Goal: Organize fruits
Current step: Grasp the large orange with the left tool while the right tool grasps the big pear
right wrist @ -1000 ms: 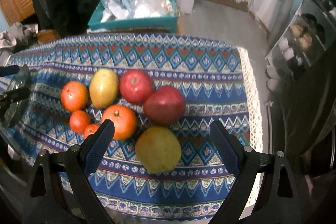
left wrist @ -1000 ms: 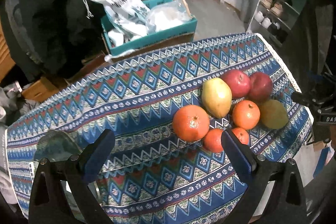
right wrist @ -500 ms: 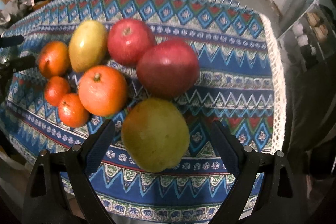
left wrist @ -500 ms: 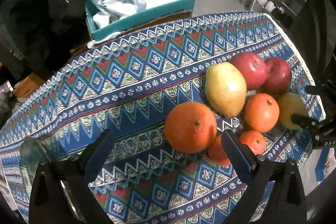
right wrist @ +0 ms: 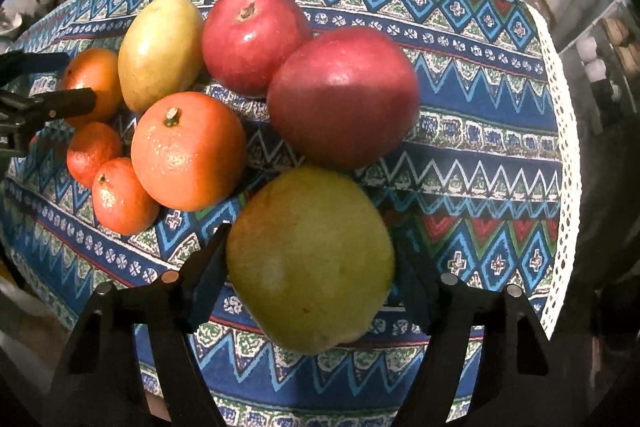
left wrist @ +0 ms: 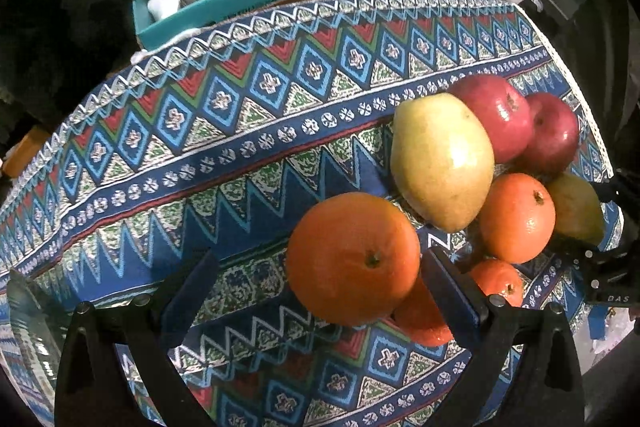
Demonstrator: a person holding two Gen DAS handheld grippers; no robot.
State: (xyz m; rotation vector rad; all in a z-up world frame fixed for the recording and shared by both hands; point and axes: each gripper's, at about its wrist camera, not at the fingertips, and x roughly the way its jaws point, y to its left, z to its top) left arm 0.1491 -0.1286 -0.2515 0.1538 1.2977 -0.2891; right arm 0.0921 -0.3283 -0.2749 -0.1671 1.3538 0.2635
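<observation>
Two red apples (right wrist: 256, 39) (right wrist: 344, 97), two pears (right wrist: 160, 51) (right wrist: 312, 259), two oranges (right wrist: 188, 151) (right wrist: 94, 87), two small tangerines (right wrist: 94, 153) (right wrist: 122, 197), eight fruits on one bench (right wrist: 500, 163), two hand-held grippers (right wrist: 308, 267) (left wrist: 316, 275)

Both wrist views look down closely from opposite sides, sharing the fruit pile (left wrist: 460, 187).

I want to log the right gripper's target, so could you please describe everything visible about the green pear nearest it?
The green pear is large, rounded and yellow-green with an orange blush at its upper left and a matte, faintly speckled skin. It lies on the patterned tablecloth near the table's front edge, between the open jaws of the right gripper. Contact with the jaws is unclear. A dark red apple sits just behind it.
</observation>
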